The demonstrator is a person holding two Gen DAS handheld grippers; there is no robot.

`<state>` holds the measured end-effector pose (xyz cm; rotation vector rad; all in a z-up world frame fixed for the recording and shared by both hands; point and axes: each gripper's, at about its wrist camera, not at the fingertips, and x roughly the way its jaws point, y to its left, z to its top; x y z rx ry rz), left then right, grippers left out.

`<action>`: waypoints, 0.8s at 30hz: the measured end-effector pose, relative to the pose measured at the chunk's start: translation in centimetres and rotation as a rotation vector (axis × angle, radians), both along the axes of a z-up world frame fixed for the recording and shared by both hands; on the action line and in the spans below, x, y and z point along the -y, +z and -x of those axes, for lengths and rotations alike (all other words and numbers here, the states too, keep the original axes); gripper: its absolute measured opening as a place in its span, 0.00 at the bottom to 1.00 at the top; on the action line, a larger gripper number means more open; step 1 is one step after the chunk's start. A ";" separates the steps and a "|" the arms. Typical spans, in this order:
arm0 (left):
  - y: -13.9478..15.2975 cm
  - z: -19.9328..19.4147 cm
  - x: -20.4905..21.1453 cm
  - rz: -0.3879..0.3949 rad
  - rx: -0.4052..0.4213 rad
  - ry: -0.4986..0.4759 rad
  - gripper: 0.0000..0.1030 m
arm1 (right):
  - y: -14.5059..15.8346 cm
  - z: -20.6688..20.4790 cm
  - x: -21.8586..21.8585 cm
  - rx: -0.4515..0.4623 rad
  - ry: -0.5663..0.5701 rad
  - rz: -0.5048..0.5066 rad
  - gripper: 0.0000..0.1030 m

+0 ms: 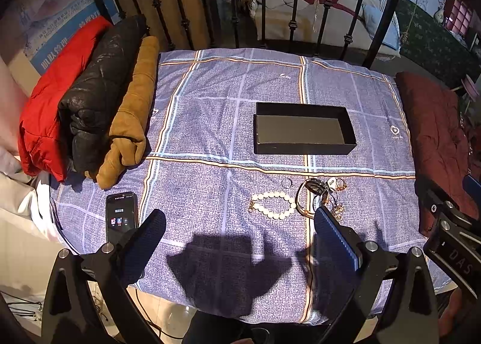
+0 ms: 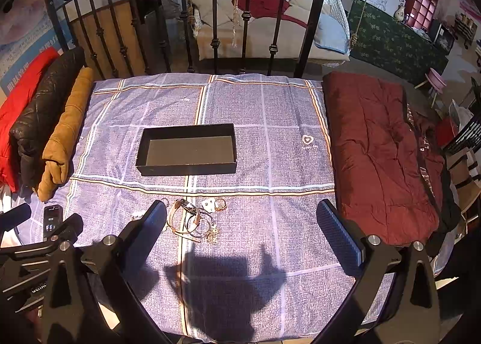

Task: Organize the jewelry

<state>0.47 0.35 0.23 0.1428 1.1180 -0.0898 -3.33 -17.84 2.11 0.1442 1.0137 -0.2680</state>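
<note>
Left wrist view: the left hand-held gripper [image 1: 240, 229] hangs above the near edge of the bed [image 1: 210, 121], fingers spread wide with nothing between them. The black box [image 1: 303, 129] sits open and empty on the plaid cover, farther in. The jewelry pile [image 1: 318, 196] lies between box and gripper, just beyond the right finger: a white bead bracelet [image 1: 273, 204] on its left, a small ring [image 1: 287, 183] on the far side, and bangles, a watch-like band and chains tangled on the right. A phone [image 1: 121, 214] lies near left; folded jackets [image 1: 90, 103] line the left edge and a maroon quilt [image 1: 436, 139] the right. Right wrist view: the right hand-held gripper [image 2: 249, 229] is likewise fully open and empty, above the near part of the bed. The pile [image 2: 195, 220] lies just beyond its left finger, off centre from the gap; the box [image 2: 188, 150] is farther in, slightly left. Risks, as judged from here: the bangles and chains overlap, so closing on one piece may drag neighbours along and drop them short of the box. The soft cover yields under pressure, so thin rings may slip from the pads. The two grippers stand close together, so simultaneous reaches into the pile may collide.
</note>
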 end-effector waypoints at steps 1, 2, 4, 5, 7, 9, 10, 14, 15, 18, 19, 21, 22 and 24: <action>0.0 0.0 0.0 0.000 0.000 0.000 0.94 | 0.0 0.0 0.0 -0.001 -0.001 0.000 0.96; 0.0 0.0 0.0 0.001 -0.001 -0.001 0.94 | 0.0 0.0 0.0 -0.001 0.000 0.000 0.96; -0.1 0.1 0.0 0.000 0.000 0.001 0.94 | 0.0 0.0 -0.1 -0.001 0.000 0.000 0.96; -0.1 0.1 0.0 0.001 -0.001 0.000 0.94 | 0.0 0.0 -0.1 -0.001 0.000 0.000 0.96; -0.1 0.2 0.0 0.000 -0.002 0.000 0.94 | 0.0 0.0 -0.1 -0.002 0.000 0.000 0.96; -0.2 0.2 0.0 0.000 -0.002 0.000 0.94 | 0.0 0.0 -0.1 -0.002 -0.001 0.000 0.96; -0.2 0.2 0.0 0.000 -0.002 -0.001 0.94 | 0.0 0.0 -0.1 -0.002 -0.001 -0.001 0.96; -0.3 0.4 0.1 0.000 -0.006 -0.003 0.94 | -0.1 -0.1 -0.2 -0.004 0.000 -0.002 0.96; -0.4 0.4 0.0 0.000 -0.007 -0.003 0.94 | -0.1 -0.1 -0.2 -0.005 -0.001 -0.003 0.96; -0.5 0.3 0.0 -0.002 -0.011 -0.003 0.94 | -0.3 0.1 -0.4 -0.007 0.000 -0.004 0.96; -0.5 0.3 0.0 -0.002 -0.011 -0.002 0.94 | -0.3 0.1 -0.4 -0.008 0.000 -0.005 0.96; -0.5 0.3 -0.1 -0.002 -0.013 -0.003 0.94 | -0.4 0.1 -0.4 -0.009 0.000 -0.006 0.96; -0.6 0.3 -0.1 -0.003 -0.013 -0.003 0.94 | -0.4 0.1 -0.4 -0.009 0.000 -0.006 0.96; -0.7 0.2 -0.2 -0.004 -0.015 -0.002 0.94 | -0.5 0.1 -0.4 -0.010 0.000 -0.007 0.96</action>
